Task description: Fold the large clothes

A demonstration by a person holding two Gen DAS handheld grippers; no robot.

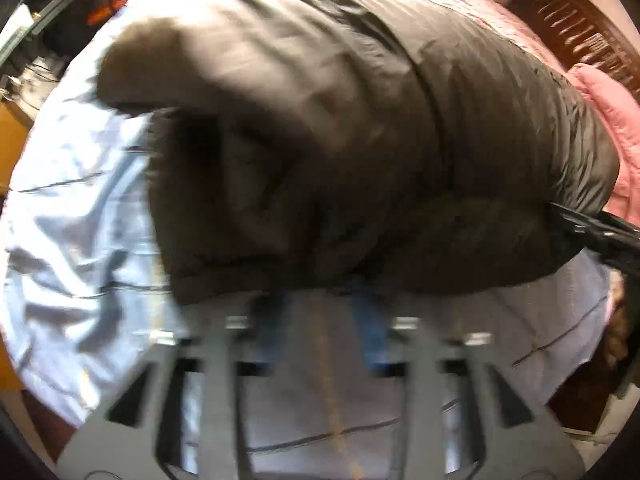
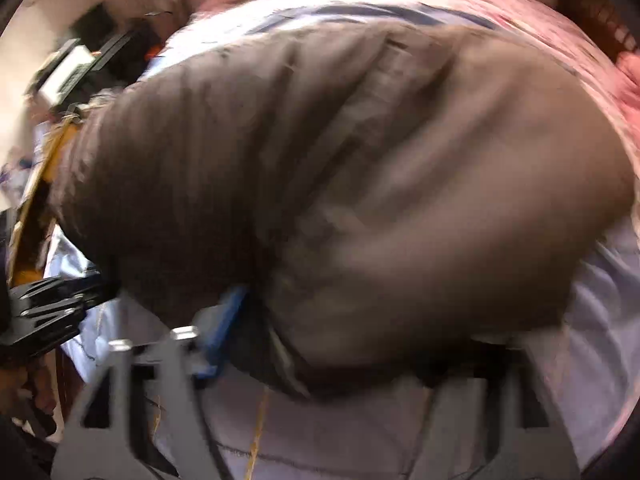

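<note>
A dark brown puffy jacket (image 1: pixel 340 140) lies folded in a thick bundle on a pale blue sheet (image 1: pixel 80 220). It also fills the right wrist view (image 2: pixel 360 200). My left gripper (image 1: pixel 320 300) has its blue-padded fingers apart at the bundle's near edge, tips hidden under the fabric. My right gripper (image 2: pixel 340 344) reaches the bundle from the other end; one blue pad (image 2: pixel 228 320) shows, the other finger is hidden by fabric. The right gripper's black fingers show in the left wrist view (image 1: pixel 592 232) against the jacket's right end. Both views are blurred.
A pink quilted blanket (image 1: pixel 608 120) lies behind and right of the jacket. A dark wooden headboard (image 1: pixel 580 32) stands at the far right. Clutter and dark gear (image 1: pixel 60 12) sit at the upper left. The left gripper shows at the left of the right wrist view (image 2: pixel 52 308).
</note>
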